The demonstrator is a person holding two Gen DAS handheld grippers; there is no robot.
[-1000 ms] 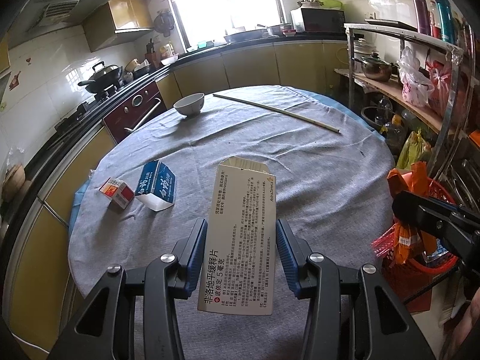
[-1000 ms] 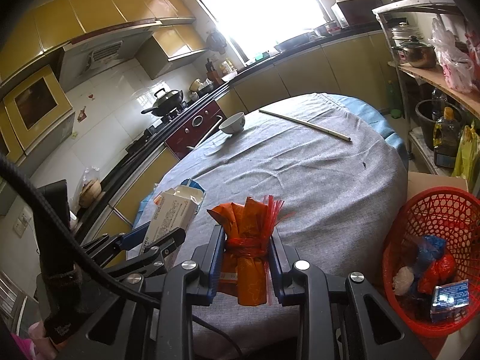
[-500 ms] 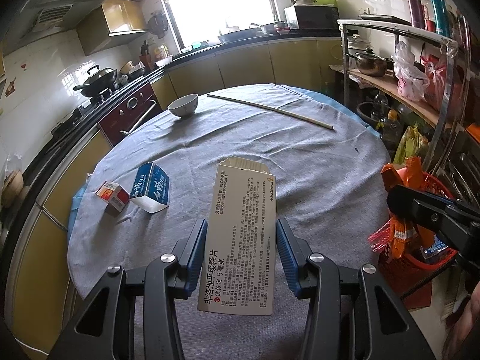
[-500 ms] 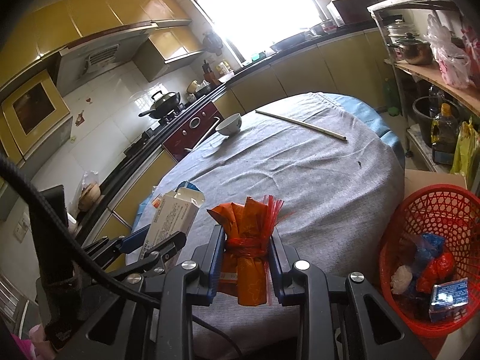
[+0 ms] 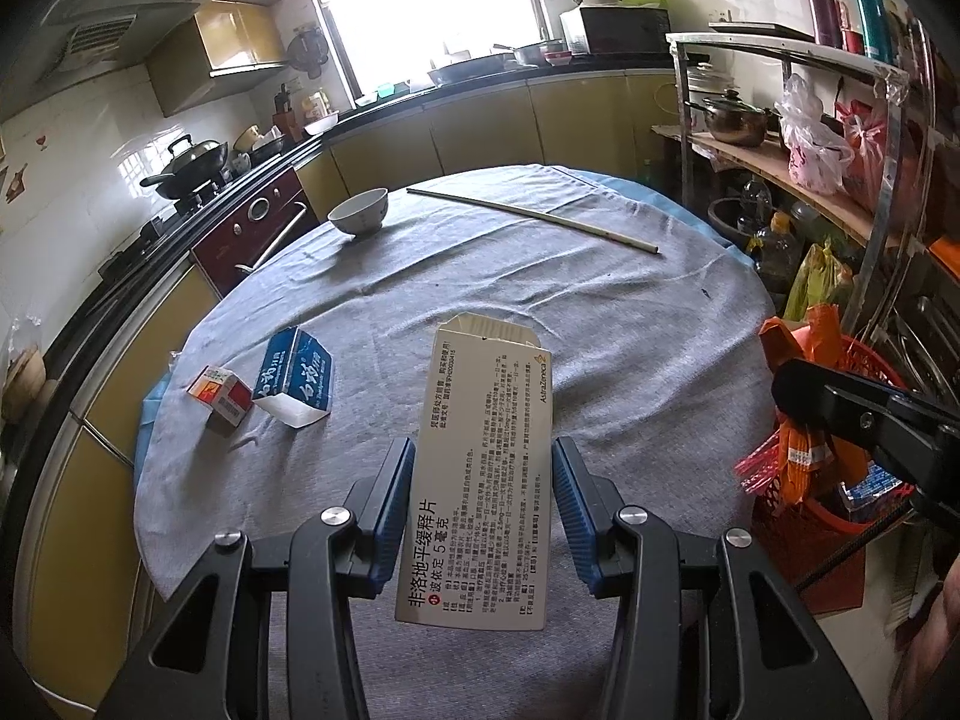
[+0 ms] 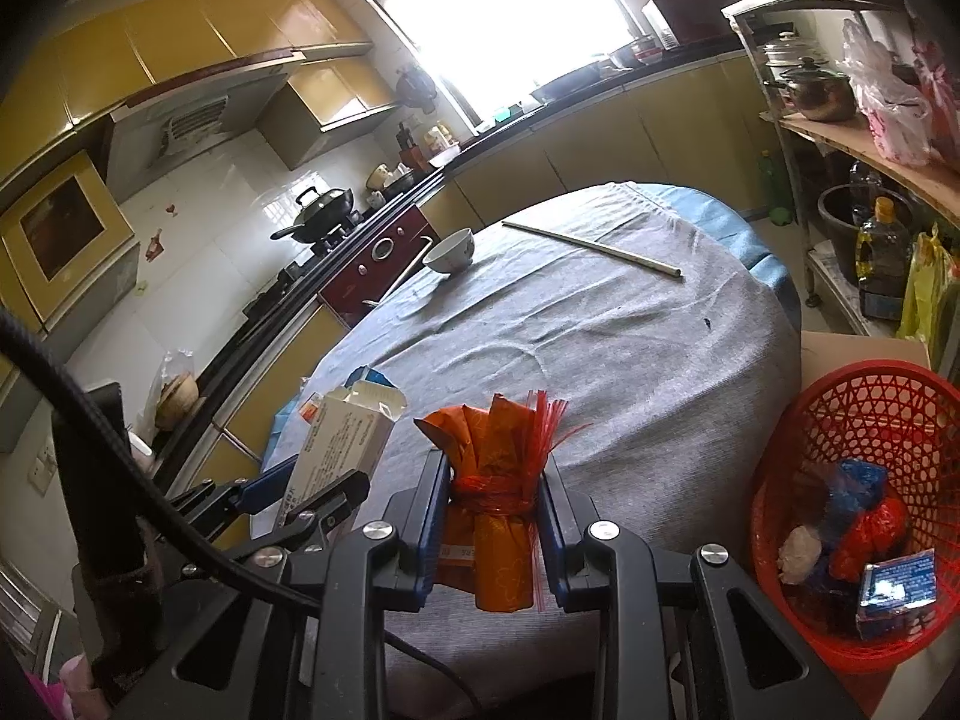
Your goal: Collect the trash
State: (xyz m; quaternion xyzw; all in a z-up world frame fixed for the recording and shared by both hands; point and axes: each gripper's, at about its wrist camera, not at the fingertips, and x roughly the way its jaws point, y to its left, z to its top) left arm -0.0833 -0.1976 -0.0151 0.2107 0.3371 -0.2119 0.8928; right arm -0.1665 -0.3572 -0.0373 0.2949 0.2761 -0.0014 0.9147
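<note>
Nothing on the grey-clothed round table has moved since 1 second ago; both your grippers hold their earlier poses. Your left gripper pinches a white medicine carton upright over the near table edge. Your right gripper is clamped on an orange wrapper bundle above the table's near edge, with the red mesh basket beside the table to its right. Yellow kitchen cabinets ring the room. A white bowl and 1 long stick lie at the far side. Only the left view clearly shows the blue carton and small red box; only the right view shows the trash inside the basket.
</note>
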